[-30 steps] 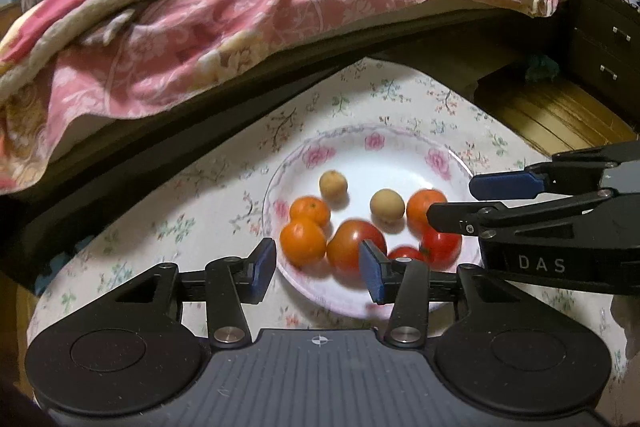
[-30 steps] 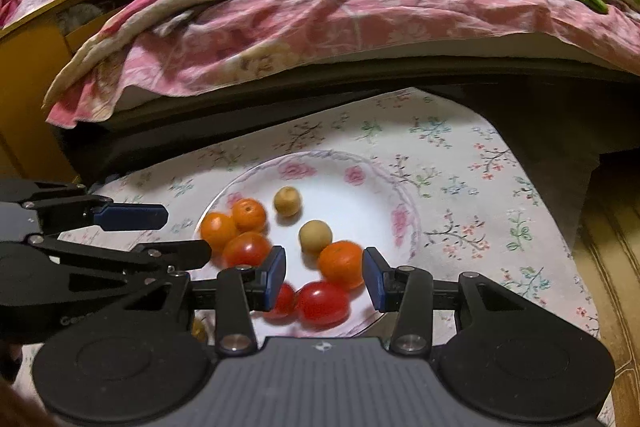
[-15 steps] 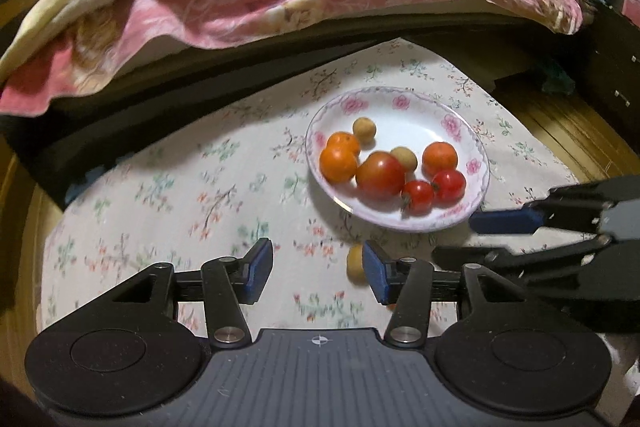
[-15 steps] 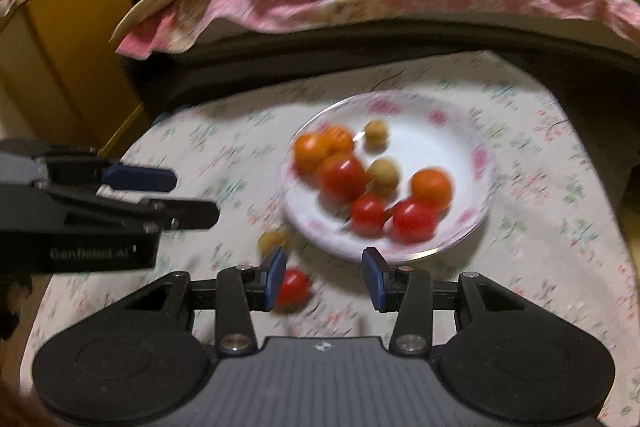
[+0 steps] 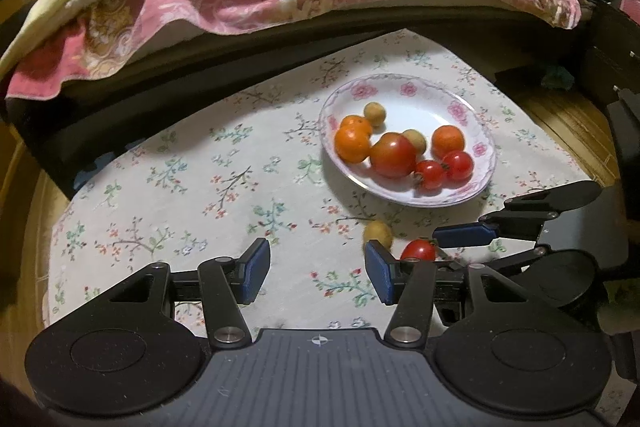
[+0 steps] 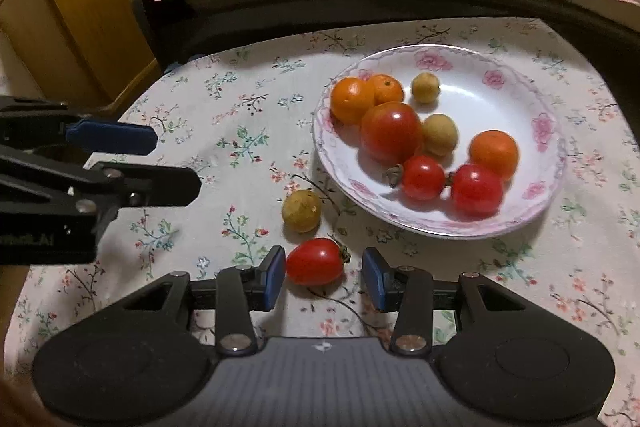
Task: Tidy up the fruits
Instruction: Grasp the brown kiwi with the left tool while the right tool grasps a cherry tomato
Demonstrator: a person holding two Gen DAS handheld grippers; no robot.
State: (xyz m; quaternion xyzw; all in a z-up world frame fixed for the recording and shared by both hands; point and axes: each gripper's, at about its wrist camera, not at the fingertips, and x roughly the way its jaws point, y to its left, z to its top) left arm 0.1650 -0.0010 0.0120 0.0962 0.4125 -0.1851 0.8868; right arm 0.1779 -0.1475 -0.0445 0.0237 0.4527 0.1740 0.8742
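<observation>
The right gripper, jaws wide and empty, straddles the red tomato lying off the plate ahead, so the pickup step seems in hand: next close gently, while the left gripper hangs open, holding nothing.

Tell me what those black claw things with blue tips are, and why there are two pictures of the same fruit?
They are grabbing tools, and a person holds one in each hand. Each has a small camera looking out along its two fingers, so you see the table once from the left gripper and once from the right gripper. On the flowery tablecloth stands a plate with oranges, tomatoes and small tan fruits. Two pieces lie off the plate: a tan fruit and a small red tomato. Both tools are open and hold nothing. The right one's fingers sit on either side of that tomato.
</observation>
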